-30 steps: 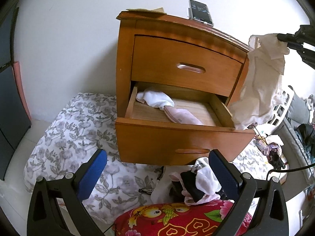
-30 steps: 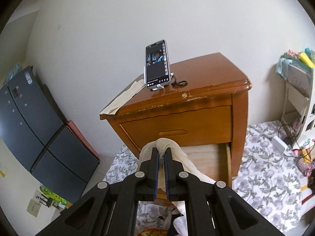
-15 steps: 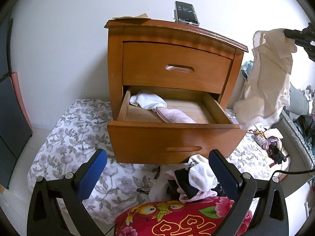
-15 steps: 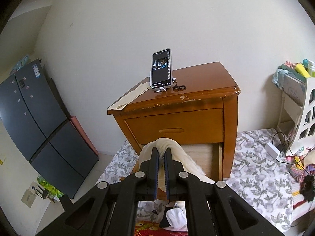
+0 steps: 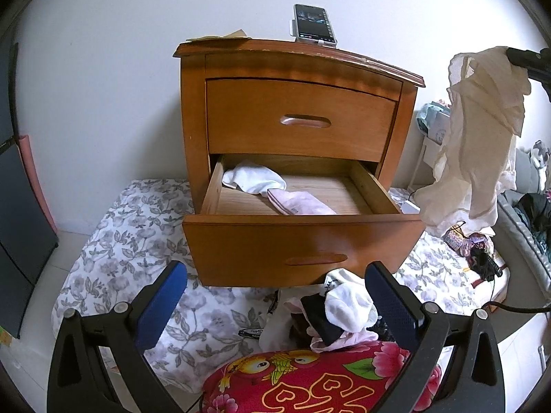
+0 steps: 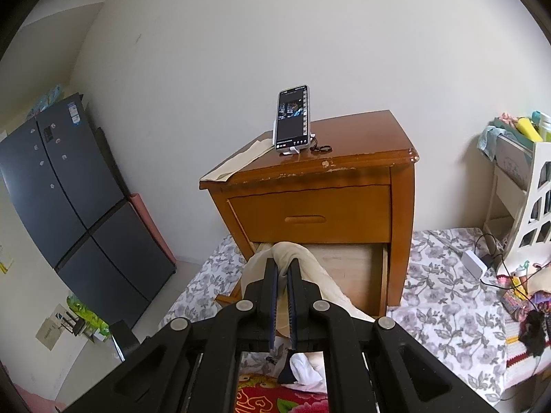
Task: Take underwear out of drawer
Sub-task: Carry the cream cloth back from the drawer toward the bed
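Right wrist view: the right gripper [image 6: 282,268] is clamped on cream underwear [image 6: 292,253], lifted clear of the drawer [image 5: 303,237]; next, drop it on the pile [image 5: 344,306] by the drawer's front edge. The left gripper [image 5: 275,296] is wide apart, empty.

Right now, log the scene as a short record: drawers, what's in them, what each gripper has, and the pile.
top drawer: shut
bottom drawer: pulled out
in bottom drawer: white garment at back left, pink garment in front of it
right gripper: shut on cream garment, which hangs clear of the drawer, to the right of the nightstand
left gripper: open, holding nothing
pile: clothes on the floor in front of the bottom drawer
phone: propped upright on the nightstand
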{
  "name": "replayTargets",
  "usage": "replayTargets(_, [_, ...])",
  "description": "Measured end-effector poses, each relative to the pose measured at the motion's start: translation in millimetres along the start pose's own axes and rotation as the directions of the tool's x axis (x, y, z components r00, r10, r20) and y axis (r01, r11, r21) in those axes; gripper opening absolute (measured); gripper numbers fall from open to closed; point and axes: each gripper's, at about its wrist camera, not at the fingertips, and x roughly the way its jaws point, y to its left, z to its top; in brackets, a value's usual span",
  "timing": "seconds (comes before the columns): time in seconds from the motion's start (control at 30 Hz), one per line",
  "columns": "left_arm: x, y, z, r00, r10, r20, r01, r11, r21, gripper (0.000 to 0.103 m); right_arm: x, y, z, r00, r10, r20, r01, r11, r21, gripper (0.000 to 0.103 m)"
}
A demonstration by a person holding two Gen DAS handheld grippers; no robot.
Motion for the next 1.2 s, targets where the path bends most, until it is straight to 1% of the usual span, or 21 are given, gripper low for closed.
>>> replayTargets(0.17, [0, 2, 0, 1.000, 0.010, 0.000, -0.010, 1.000, -0.007, 0.103, 5, 1, -6, 0.999, -0.004, -0.032, 0.003, 1.000, -0.008, 0.006])
replayTargets(0.43, [4, 4, -2, 1.000, 0.018, -0.014, -0.018, 1.000, -0.017, 0.103, 27, 1, -19, 0.992, -0.016, -0.124, 0.015, 1.000, -0.011, 0.006])
replayTargets(0.77, [9, 9, -4, 0.999, 0.027, -0.029, -0.028, 0.999, -0.033, 0.103, 70, 4, -42, 0.966, 0.007, -0.257, -0.009, 1.000, -0.006, 0.006])
replayTargets(1.0, [17, 13, -6, 0.999, 0.027, -0.046, -0.029, 0.999, -0.044, 0.103, 90, 8, -47, 0.950, 0.024, -0.310, -0.026, 1.000, -0.001, 0.006])
replayTargets(1.2, [24, 18, -7, 0.998, 0.029, -0.060, -0.033, 0.998, -0.057, 0.103, 105, 12, -48, 0.944, 0.033, -0.329, -0.036, 0.999, -0.004, 0.006])
